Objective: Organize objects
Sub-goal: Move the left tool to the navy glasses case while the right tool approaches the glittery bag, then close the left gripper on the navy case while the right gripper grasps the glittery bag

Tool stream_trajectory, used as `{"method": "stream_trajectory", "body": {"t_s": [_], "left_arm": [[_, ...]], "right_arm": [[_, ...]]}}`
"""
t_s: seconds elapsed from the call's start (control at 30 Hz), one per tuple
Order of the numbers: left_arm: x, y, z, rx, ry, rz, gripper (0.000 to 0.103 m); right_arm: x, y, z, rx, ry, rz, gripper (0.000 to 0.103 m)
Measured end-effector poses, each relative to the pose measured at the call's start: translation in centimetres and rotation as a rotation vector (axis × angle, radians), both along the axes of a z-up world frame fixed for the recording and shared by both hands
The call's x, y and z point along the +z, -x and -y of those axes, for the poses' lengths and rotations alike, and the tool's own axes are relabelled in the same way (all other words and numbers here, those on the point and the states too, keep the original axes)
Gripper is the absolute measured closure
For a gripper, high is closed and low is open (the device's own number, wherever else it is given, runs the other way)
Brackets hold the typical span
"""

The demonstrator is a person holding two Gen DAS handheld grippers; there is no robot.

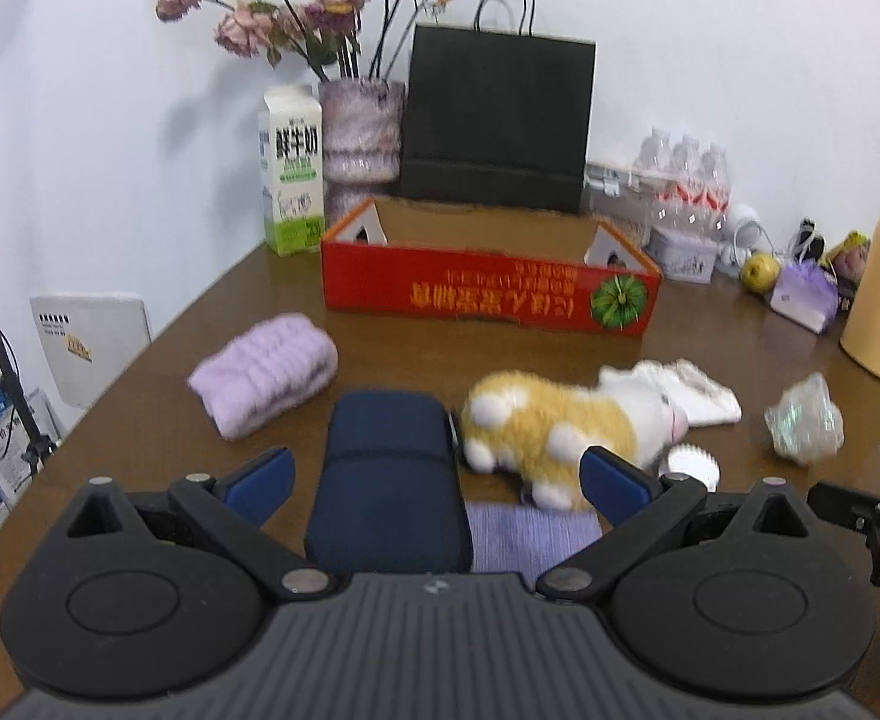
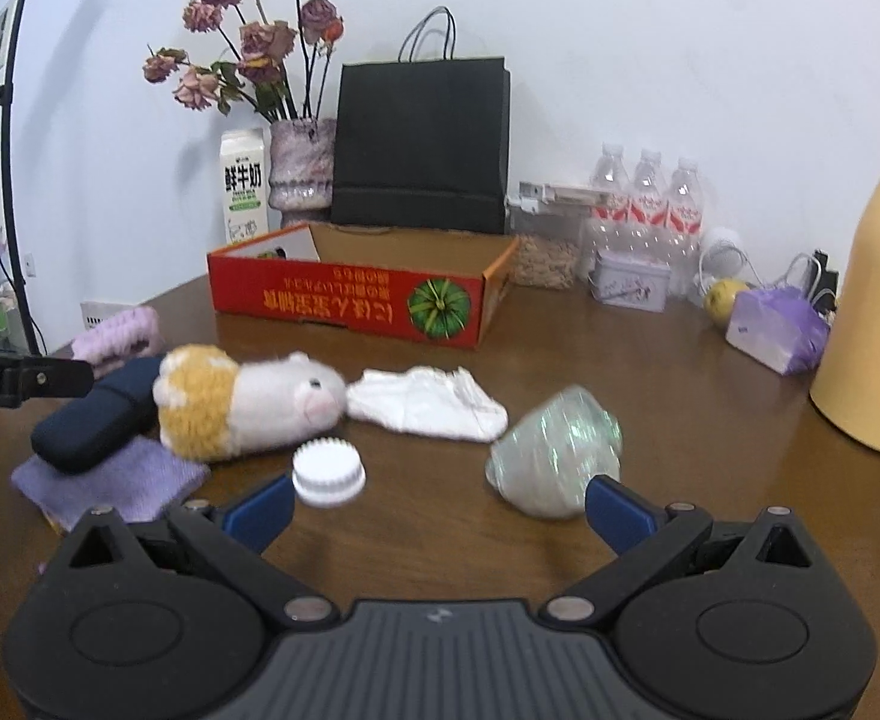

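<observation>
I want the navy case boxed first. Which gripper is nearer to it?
Left. The left gripper has its open jaws either side of the navy case. The right gripper is off to the case's right, by the white cap.

Red box with green pumpkin print, navy case, lilac towel, orange-white plush, white sock, black bag.

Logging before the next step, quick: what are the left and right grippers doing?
Left gripper: open, holding nothing; the navy case lies between its jaws.
Right gripper: open, holding nothing.
</observation>
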State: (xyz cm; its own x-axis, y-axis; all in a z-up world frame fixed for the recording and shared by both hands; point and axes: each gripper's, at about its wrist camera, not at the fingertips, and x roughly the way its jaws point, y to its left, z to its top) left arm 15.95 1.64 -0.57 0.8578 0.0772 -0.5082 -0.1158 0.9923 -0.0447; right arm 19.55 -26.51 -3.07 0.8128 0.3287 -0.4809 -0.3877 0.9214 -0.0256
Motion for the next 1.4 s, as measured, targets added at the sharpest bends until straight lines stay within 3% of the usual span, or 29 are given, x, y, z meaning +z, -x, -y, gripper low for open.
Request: {"method": "stream_trajectory", "body": {"t_s": [0.3, 0.87, 0.93, 1.07, 1.1, 1.33, 1.4], "left_arm": [[-1.7, -0.7, -0.4, 0.02, -0.018, -0.059, 0.0], [-3.3, -6.6, -2.8, 0.06, -0.045, -0.145, 0.0], [-3.5, -6.8, -3.0, 0.053, -0.023, -0.14, 0.002], [-3.8, -6.7, -3.1, 0.038, -0.007, -0.113, 0.025], [-3.9, -6.7, -3.1, 0.029, 0.004, -0.112, 0.025], [-4.6, -6.9, -3.6, 0.034, 0.036, -0.118, 0.019], [-4.8, -7.0, -3.6, 0.033, 0.038, -0.122, 0.015]], "right_arm": [[-1.2, 0.2, 1.2, -0.018, 0.003, -0.03, 0.0], [-1.6, -3.3, 3.0, -0.067, 0.069, -0.046, 0.0], [-1.6, -4.2, 3.2, -0.069, 0.069, -0.054, 0.0], [-1.8, -6.5, 3.1, -0.069, 0.082, -0.07, 0.0], [-1.9, -7.2, 3.0, -0.065, 0.083, -0.075, 0.0], [-2.7, -11.3, 1.6, -0.041, 0.062, -0.08, 0.0], [-3.0, -11.8, 1.4, -0.015, 0.042, -0.091, 0.011]]}}
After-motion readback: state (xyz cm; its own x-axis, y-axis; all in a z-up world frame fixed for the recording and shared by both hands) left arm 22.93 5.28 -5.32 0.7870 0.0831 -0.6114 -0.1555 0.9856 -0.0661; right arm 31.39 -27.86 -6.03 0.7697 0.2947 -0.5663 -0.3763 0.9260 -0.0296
